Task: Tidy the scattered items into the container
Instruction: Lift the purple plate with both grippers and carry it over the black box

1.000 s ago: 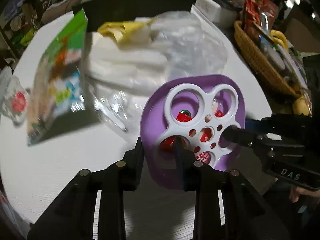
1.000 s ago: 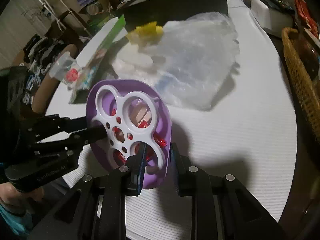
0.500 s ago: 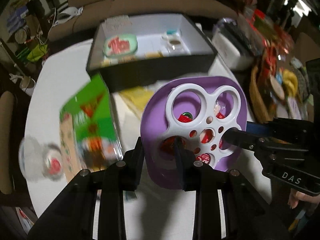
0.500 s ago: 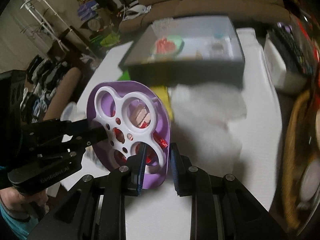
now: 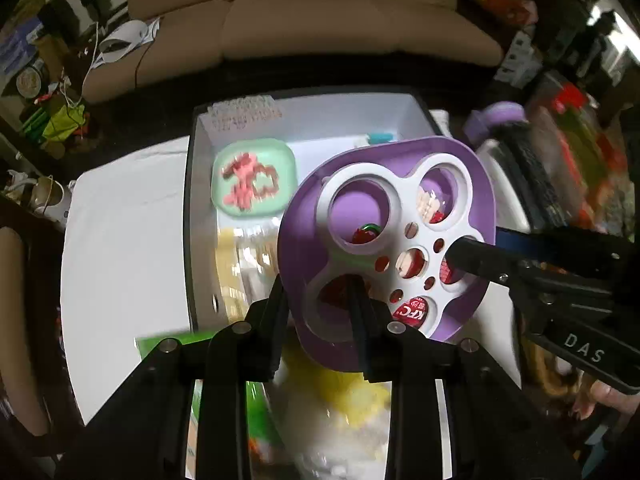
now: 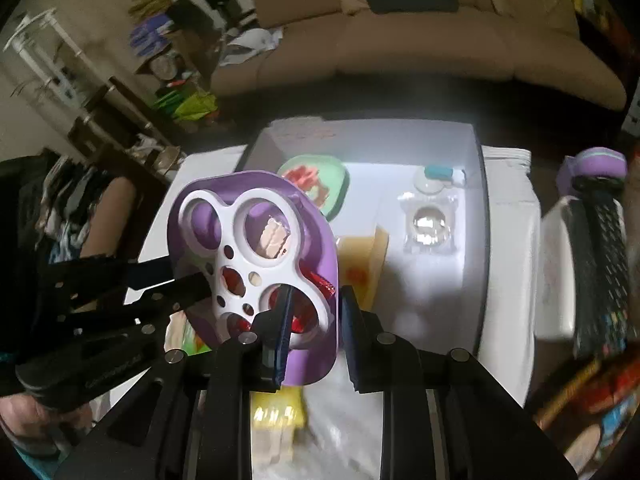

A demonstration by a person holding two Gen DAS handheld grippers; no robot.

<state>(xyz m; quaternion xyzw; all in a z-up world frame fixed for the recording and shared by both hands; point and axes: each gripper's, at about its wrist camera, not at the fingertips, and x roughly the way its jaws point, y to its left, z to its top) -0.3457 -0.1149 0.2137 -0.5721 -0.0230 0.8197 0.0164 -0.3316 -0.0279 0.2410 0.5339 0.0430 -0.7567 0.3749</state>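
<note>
Beyond both grippers, the white-lined box is sitting open, with a mint tray inside. The purple dish with its holed white lid is hanging tilted before it. The left gripper and right gripper are each clamping its rim.

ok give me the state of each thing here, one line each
purple tray: lifted, tilted, held from both sides
left gripper: shut on the tray's rim
right gripper: shut on the tray's rim
black box: open, partly filled
green dish: lying inside the box
</note>
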